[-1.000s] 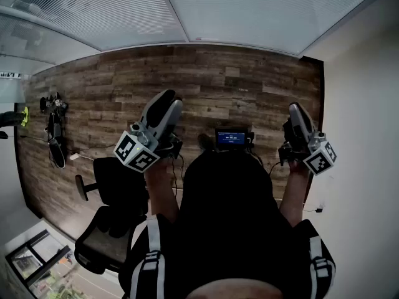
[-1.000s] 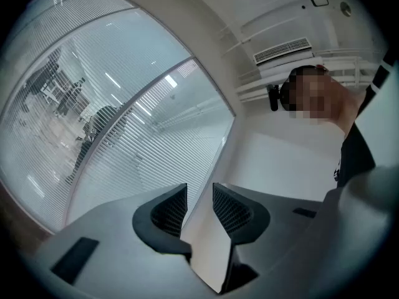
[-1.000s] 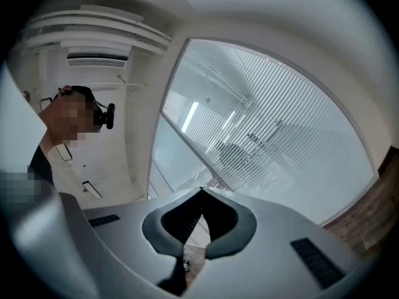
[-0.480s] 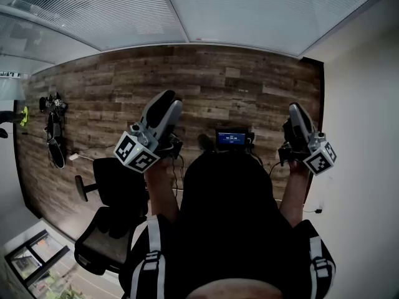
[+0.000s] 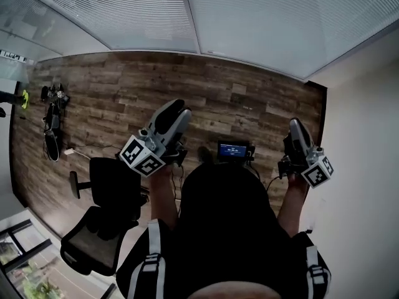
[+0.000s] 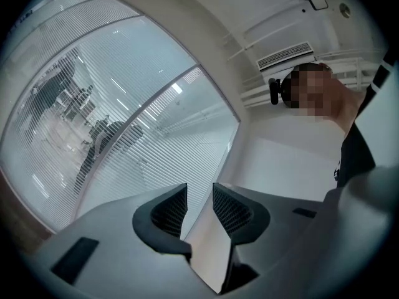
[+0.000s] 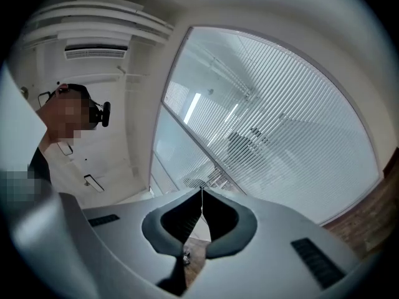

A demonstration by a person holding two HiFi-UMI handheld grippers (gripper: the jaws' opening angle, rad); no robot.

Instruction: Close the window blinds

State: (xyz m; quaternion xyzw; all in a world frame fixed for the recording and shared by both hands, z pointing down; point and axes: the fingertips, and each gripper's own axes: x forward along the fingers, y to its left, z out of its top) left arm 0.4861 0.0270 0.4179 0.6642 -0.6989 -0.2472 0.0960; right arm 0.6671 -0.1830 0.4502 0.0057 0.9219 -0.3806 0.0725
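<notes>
The window blinds (image 5: 268, 17) span the top of the head view, lowered, with slats letting light through. They also fill the left gripper view as blinds (image 6: 124, 123) and the right gripper view as blinds (image 7: 293, 117). My left gripper (image 5: 179, 112) is held out in front of the body, well short of the window, its jaws open (image 6: 199, 189) with nothing between them. My right gripper (image 5: 294, 124) is held out at the right, also apart from the blinds. Its jaws are shut (image 7: 201, 192), tips touching, and I see nothing held in them.
A black office chair (image 5: 106, 198) stands at the lower left on the wood floor (image 5: 124, 86). A small device with a blue screen (image 5: 232, 149) hangs at the person's chest. Dark gear (image 5: 53, 129) lies on the floor at far left. A white wall (image 5: 368, 167) runs along the right.
The head view has tipped, so more of the blinds shows at the top and the floor sits lower. Both grippers keep about the same place in front of the body.
</notes>
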